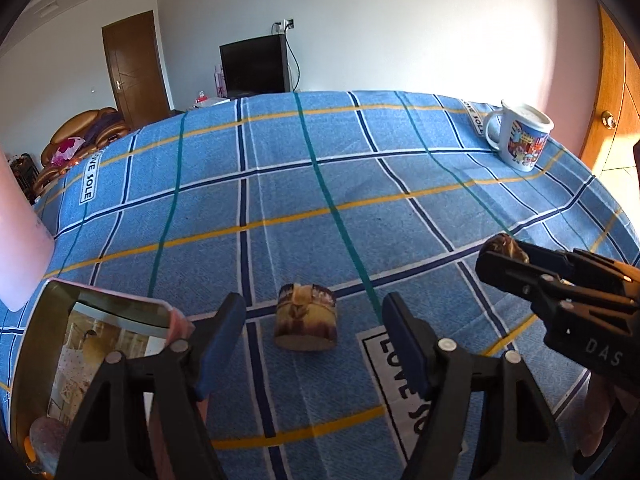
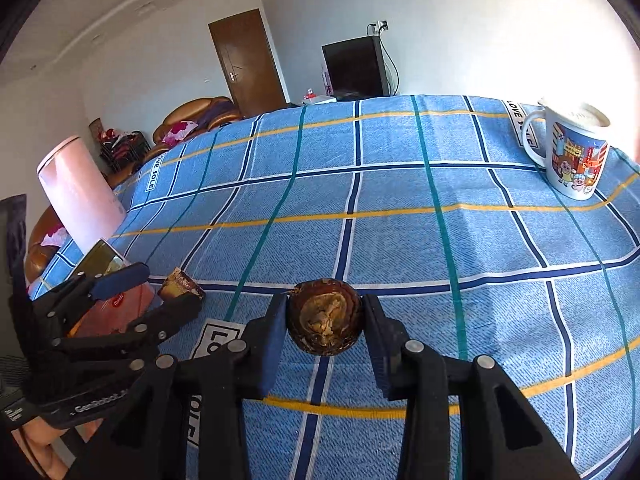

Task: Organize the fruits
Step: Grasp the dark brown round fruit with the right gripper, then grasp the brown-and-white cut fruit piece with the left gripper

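A round brown fruit with a pale, rough centre sits between the pads of my right gripper, which is shut on it just above the blue checked cloth. In the left wrist view the same fruit shows at the tip of the right gripper. A short brown cylindrical fruit piece lies on the cloth between the fingers of my left gripper. That gripper is open, with a gap on each side of the piece. The right wrist view shows the piece beside the left gripper.
An open pink tin with a mirrored lid stands at the near left, and a tall pink cylinder behind it. A cartoon-printed white mug stands at the far right by the table's edge. A door, a sofa and a dark screen lie beyond.
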